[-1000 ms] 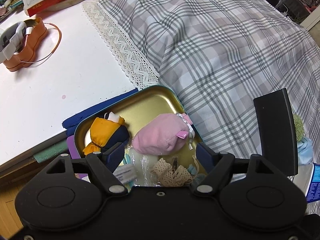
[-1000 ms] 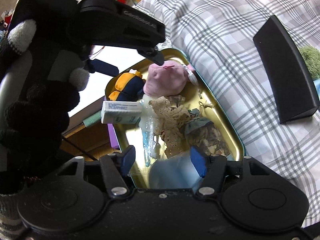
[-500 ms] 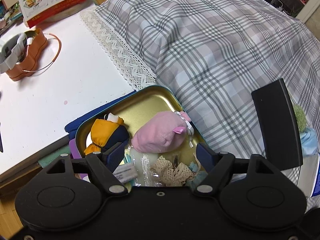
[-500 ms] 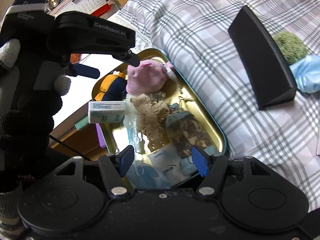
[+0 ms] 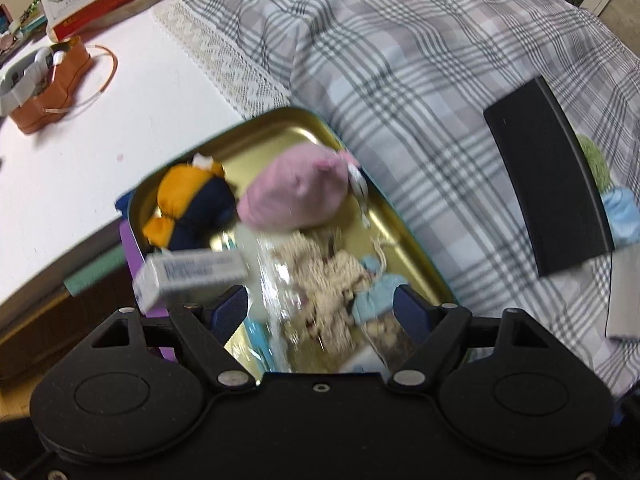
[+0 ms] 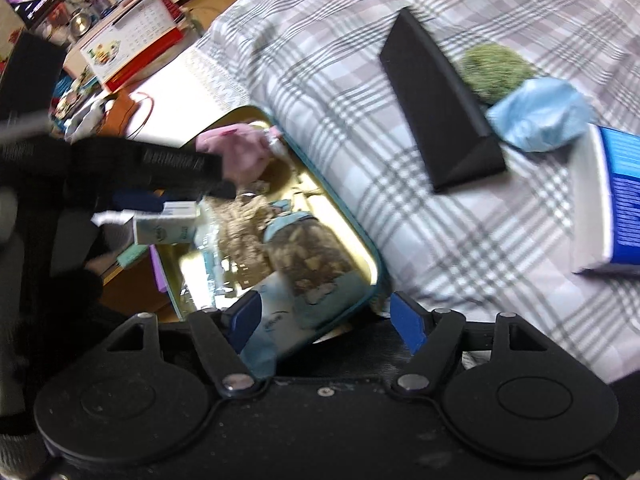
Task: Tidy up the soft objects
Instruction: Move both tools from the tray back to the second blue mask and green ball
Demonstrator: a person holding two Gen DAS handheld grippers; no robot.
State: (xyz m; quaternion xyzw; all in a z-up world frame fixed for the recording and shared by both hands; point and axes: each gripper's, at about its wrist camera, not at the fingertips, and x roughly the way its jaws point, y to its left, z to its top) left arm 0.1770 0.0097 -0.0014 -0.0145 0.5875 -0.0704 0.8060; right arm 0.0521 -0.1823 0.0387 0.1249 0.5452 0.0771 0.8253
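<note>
A gold tray (image 5: 404,220) with a teal rim lies on the plaid cloth (image 5: 400,60). It holds a pink pouch (image 5: 294,190), an orange and navy pouch (image 5: 192,204), a small white box (image 5: 188,276), cream lace (image 5: 320,276) and a sachet (image 6: 316,256) of dried pieces. My left gripper (image 5: 320,312) is open and empty above the tray's near end. My right gripper (image 6: 324,320) is open and empty over the tray's near corner. The left gripper's body (image 6: 120,168) shows at the left of the right wrist view.
A black wedge-shaped case (image 6: 436,108) lies on the cloth right of the tray. Behind it are a green fuzzy ball (image 6: 496,66) and a light blue mask (image 6: 540,114). A blue and white box (image 6: 608,204) is at far right. A white table (image 5: 80,120) with an orange holder (image 5: 48,84) is left.
Both grippers have pulled back and up from the tray, so more of the tray and cloth shows. The right view has swung right, bringing the blue and white box into view. Both stay open.
</note>
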